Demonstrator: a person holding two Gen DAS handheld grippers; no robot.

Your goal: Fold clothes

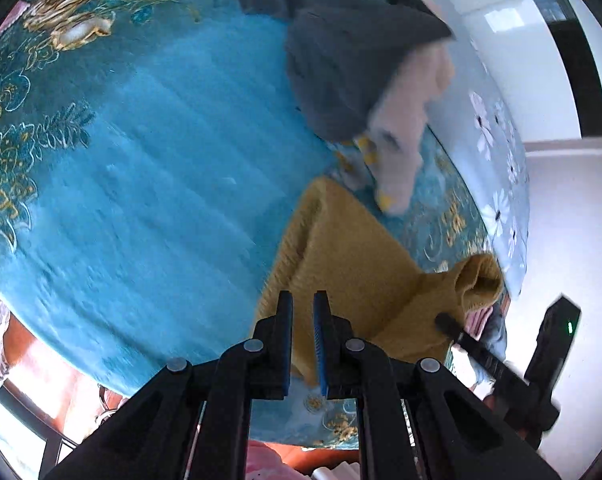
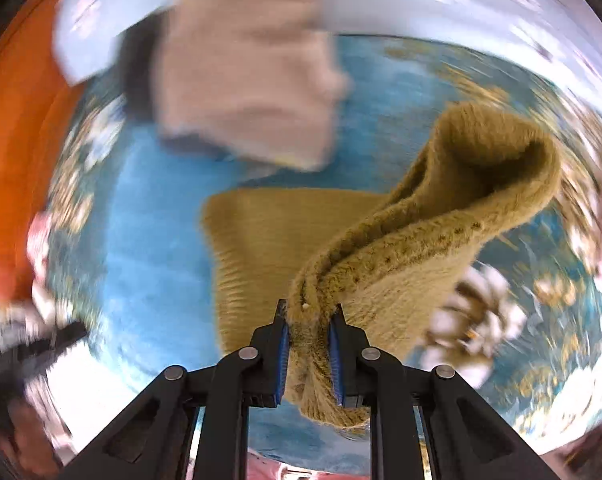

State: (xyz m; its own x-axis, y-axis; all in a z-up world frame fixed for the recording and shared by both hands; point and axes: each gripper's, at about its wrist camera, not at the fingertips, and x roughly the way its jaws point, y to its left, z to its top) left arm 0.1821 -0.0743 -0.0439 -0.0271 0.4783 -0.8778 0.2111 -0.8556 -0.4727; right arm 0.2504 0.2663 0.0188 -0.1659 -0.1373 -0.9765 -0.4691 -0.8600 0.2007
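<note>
A mustard-yellow knit garment (image 1: 341,256) lies on the blue floral cloth (image 1: 161,160) and is lifted at one end. My right gripper (image 2: 309,320) is shut on the garment's (image 2: 441,216) bunched ribbed edge and holds it above the cloth; it shows at the right of the left wrist view (image 1: 457,330). My left gripper (image 1: 303,300) hovers over the garment's near edge, jaws a small gap apart with nothing between them. The right wrist view is blurred by motion.
A dark grey garment (image 1: 341,60) and a pale pink one (image 1: 405,132) lie heaped at the far side; the pink one also shows in the right wrist view (image 2: 245,68). A pale floral sheet (image 1: 497,152) borders the cloth. An orange-brown floor (image 2: 13,152) lies beyond the edge.
</note>
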